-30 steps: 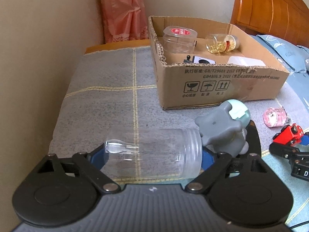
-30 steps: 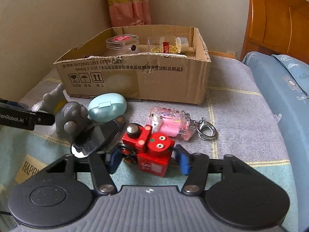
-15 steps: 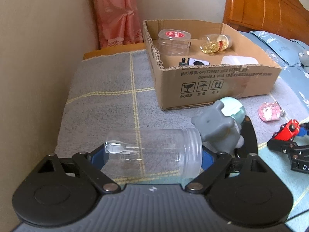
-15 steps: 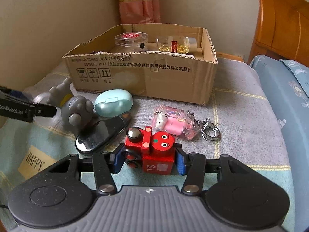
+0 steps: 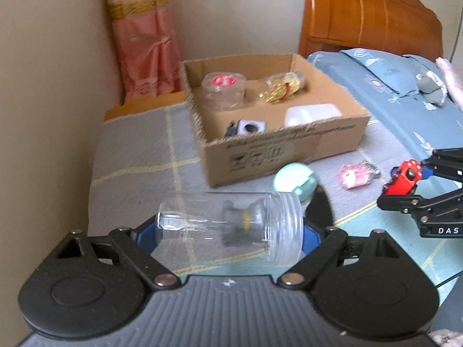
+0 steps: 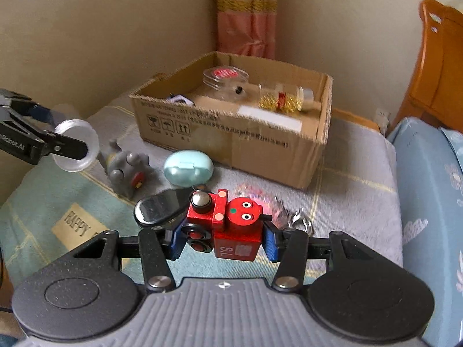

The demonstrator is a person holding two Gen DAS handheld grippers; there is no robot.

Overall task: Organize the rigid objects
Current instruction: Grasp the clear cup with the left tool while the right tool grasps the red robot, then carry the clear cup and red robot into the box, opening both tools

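Observation:
My left gripper [image 5: 230,232] is shut on a clear plastic jar [image 5: 208,225], held sideways above the bed; its open mouth shows in the right wrist view [image 6: 75,145]. My right gripper [image 6: 221,238] is shut on a red wooden robot toy [image 6: 228,222], lifted off the cover; it also shows in the left wrist view [image 5: 403,177]. The cardboard box [image 5: 292,156] [image 6: 231,141] stands ahead and holds a red-lidded clear tub [image 5: 224,89], a bottle of gold beads [image 5: 282,86] and a white case [image 5: 312,114].
On the bed cover lie a grey toy animal [image 6: 126,167], a mint oval case [image 6: 188,167], a black glossy object [image 6: 159,206] and a pink keychain charm [image 5: 356,173]. A wooden headboard [image 5: 367,20] is at the right, walls and a pink curtain [image 5: 139,37] behind.
Both grippers have risen with their objects: the jar and the red robot are higher above the bed. The grey toy now shows through the jar.

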